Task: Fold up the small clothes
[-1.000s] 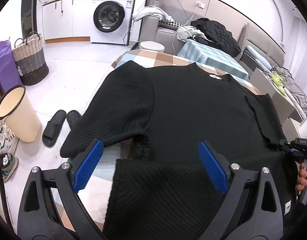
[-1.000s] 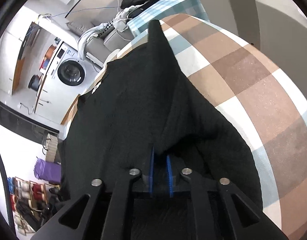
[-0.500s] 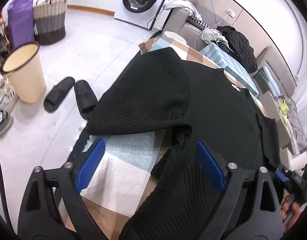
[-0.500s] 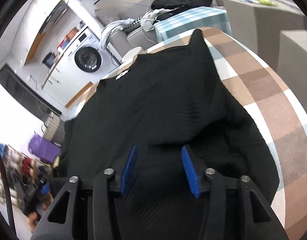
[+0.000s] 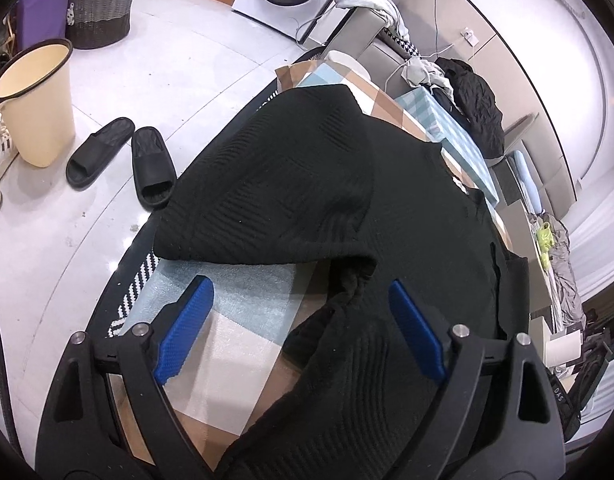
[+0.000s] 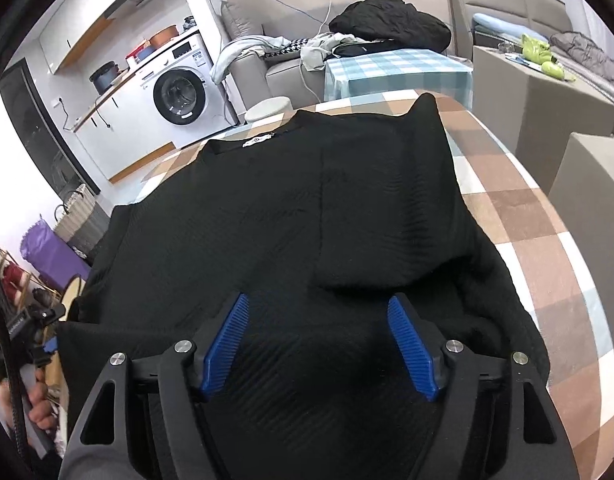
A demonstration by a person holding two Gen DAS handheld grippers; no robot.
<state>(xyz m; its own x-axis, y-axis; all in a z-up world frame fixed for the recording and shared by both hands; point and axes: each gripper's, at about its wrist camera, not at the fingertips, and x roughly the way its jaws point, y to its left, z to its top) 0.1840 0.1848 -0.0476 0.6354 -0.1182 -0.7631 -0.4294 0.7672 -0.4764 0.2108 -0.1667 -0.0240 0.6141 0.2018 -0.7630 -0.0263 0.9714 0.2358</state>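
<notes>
Sweater (image 6: pixel 267 216): black knit, spread on the checked tablecloth (image 6: pixel 547 240); right sleeve (image 6: pixel 387 208) already laid inward.
Left gripper (image 5: pixel 299 332): spread wide, empty — over the left underarm.
Right gripper (image 6: pixel 319 344): jaws opening, nothing pinched.
Next, likely: take the left sleeve (image 5: pixel 275 184) near its cuff, carry it straight across, smooth flat.
Axis: collar far, hem near.

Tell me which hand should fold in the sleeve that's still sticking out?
Probably the left. Its tongs are open right in front of the spread sleeve of the black top. The right tongs, opening and holding nothing, sit by the sleeve already folded in.
</notes>
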